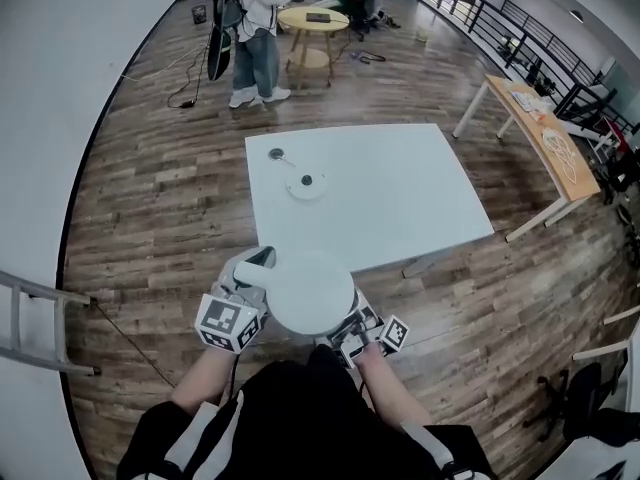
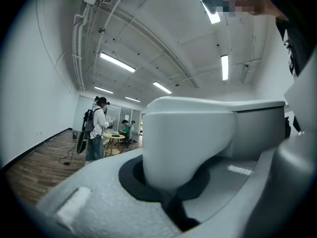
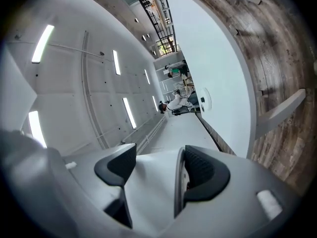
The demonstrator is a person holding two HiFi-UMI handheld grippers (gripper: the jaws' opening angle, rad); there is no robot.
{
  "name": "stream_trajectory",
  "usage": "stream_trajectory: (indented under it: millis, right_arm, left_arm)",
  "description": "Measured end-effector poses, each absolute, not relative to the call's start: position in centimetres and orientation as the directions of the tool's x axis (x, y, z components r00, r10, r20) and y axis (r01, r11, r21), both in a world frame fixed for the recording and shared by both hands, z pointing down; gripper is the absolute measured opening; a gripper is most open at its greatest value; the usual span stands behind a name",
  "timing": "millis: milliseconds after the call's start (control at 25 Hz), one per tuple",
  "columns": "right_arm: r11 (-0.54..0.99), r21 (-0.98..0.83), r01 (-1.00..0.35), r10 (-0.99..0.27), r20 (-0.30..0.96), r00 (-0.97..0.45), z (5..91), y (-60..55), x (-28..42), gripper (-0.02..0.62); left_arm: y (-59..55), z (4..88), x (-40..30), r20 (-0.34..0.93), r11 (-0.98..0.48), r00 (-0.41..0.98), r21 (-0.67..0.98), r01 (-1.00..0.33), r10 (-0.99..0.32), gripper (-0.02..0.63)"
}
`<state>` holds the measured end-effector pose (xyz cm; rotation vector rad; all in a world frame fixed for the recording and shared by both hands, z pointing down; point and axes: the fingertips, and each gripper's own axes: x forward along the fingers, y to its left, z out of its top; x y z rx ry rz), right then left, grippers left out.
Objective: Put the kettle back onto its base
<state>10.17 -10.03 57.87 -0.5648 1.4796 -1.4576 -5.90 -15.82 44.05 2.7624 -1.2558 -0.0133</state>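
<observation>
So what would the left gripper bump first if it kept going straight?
The kettle: the left gripper is shut on it. Beyond, the white table seems to lie ahead, but depth is unclear.

Dark wood-plank floor (image 1: 160, 198); white walls (image 1: 60, 48). White bench (image 1: 400, 198) mid-room, round wooden table (image 1: 295, 18) beyond its far edge. Ceiling strip lights (image 2: 117, 62) on.

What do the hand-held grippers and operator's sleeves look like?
The left hand-held gripper and right hand-held gripper are matte light-grey shells with black pads. Each carries a white cube with black square markers. The person wears a black top with white sleeve panels.
</observation>
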Motion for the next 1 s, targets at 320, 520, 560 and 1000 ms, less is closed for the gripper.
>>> stream_trajectory:
  millis: [320,520,560,1000]
  right_arm:
    - [0.157,-0.941,0.301,-0.786,-0.303,-0.538,57.1,-17.7,11.4,0.301]
    - [0.148,-0.94,0.307,-0.752,-0.308,-0.582,57.2,-21.3,12.3,0.299]
    - [0.144,-0.94,0.308,-0.747,-0.307,-0.589,57.3,-21.8,12.5,0.299]
    - [0.099,-0.947,0.306,-0.712,-0.282,-0.643,58.3,-25.5,15.4,0.299]
  left_arm:
    - [-21.5,43.6,-5.0,0.032,-0.581,0.585,0.089,-0.809,-0.81,0.002]
    - [-23.9,43.7,-4.2,0.031,-0.541,0.544,0.082,-0.837,-0.838,0.002]
    - [-24.3,43.8,-4.0,0.034,-0.535,0.538,0.082,-0.841,-0.842,0.002]
    - [-27.4,44.8,-1.7,0.042,-0.447,0.454,0.117,-0.887,-0.89,0.0]
